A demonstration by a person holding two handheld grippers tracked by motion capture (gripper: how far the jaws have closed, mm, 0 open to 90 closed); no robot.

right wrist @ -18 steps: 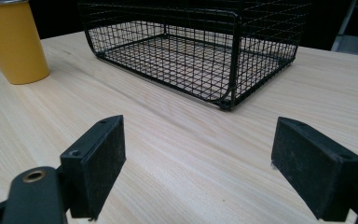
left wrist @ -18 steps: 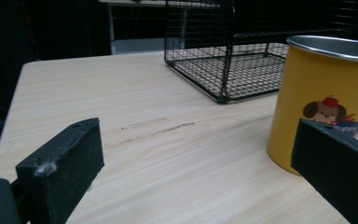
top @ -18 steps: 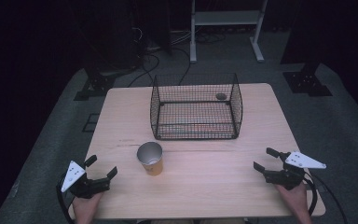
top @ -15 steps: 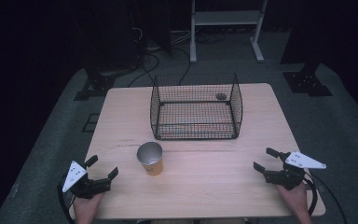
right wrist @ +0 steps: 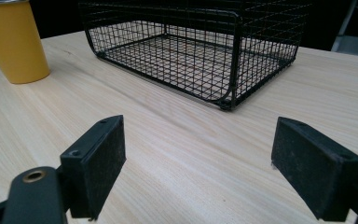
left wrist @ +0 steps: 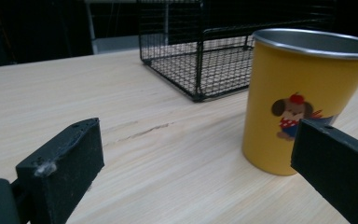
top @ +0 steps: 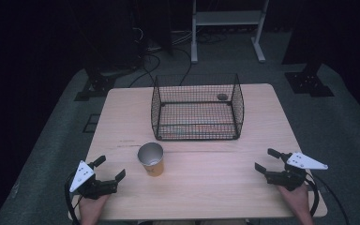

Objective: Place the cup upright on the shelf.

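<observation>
Both tongs rest apart on the pale wooden surface: left tongs near the yellow metal-rimmed cup, right tongs well away; a black wire basket stands behind.

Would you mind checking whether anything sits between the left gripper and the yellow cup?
Nothing visible does. The left gripper is open, with bare table between it and the yellow cup.

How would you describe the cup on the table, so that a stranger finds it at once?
On the wooden table, look in front of the black wire basket, toward the left gripper. There stands the cup, upright: yellow, with a silver rim and a cartoon dog.
</observation>
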